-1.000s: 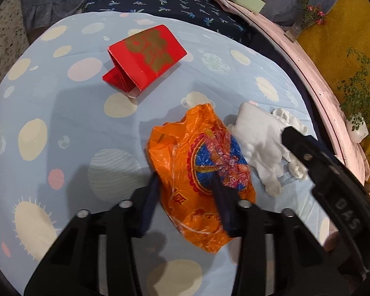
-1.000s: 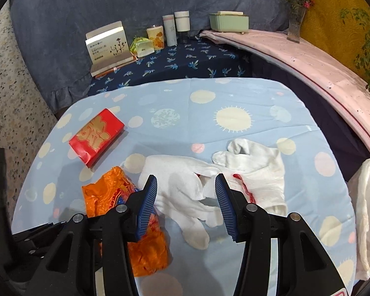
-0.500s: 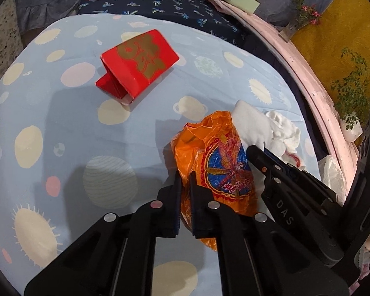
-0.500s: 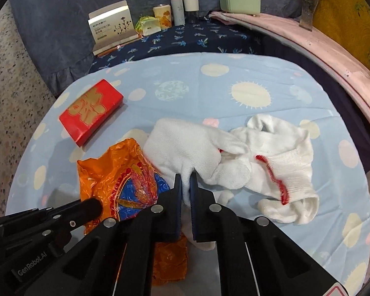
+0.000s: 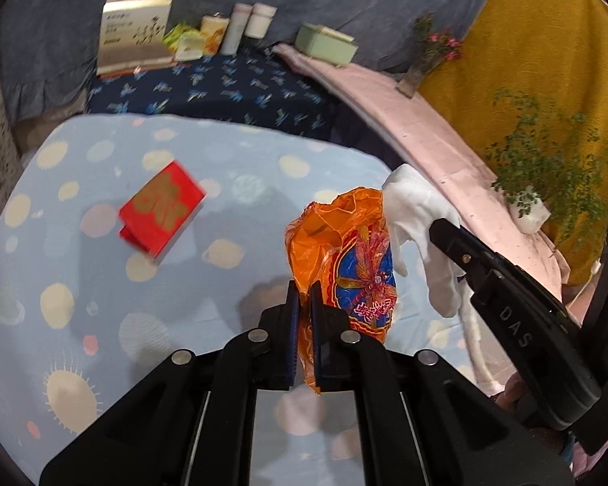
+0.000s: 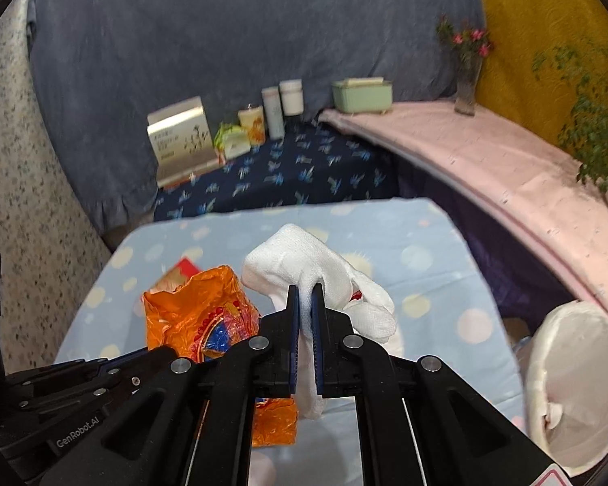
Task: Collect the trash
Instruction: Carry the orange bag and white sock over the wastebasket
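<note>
Green box (image 6: 362, 95), flower vase (image 6: 465, 81)

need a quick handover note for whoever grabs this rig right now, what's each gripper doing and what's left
Left gripper: shut on the orange snack bag, held up off the table.
Right gripper: shut on the white glove, also lifted.
Red packet lies on the spotted tablecloth, untouched.
A white bag with an open mouth sits off the table's right edge; it looks like the place for the trash.
Done: both items gripped and raised.
Left: drop both, probably into that bag, then fetch the red packet. A second glove may hang behind the first; hard to tell.
</note>
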{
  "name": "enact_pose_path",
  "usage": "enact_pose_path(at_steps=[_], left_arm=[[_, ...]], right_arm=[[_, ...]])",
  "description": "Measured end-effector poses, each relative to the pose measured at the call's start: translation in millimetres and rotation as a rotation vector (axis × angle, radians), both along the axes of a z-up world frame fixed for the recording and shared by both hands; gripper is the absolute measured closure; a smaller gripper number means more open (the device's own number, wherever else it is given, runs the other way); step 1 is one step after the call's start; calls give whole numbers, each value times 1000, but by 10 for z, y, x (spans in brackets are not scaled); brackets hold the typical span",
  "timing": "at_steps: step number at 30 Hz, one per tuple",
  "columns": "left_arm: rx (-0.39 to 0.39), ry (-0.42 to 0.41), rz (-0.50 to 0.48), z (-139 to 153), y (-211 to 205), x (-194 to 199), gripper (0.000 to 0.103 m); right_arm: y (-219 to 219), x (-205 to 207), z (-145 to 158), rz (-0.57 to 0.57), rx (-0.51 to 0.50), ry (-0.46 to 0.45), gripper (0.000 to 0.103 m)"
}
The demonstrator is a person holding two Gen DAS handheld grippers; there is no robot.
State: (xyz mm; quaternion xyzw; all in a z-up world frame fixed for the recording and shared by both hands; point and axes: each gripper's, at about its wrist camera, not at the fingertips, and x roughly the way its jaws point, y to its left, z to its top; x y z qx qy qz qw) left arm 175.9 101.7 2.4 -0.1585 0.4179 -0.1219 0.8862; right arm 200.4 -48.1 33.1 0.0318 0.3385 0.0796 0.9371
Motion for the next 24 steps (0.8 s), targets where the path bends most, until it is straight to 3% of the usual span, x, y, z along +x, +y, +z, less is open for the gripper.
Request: enact_pose_path(at_steps=[11, 24], left_arm=[[14, -148, -151, 681, -761, -123, 98], [45, -216, -329, 931, -1794, -291, 98]], right_arm=[[-861, -414, 670, -141, -4, -136, 97], [-1994, -940, 784, -376, -6, -179, 97]])
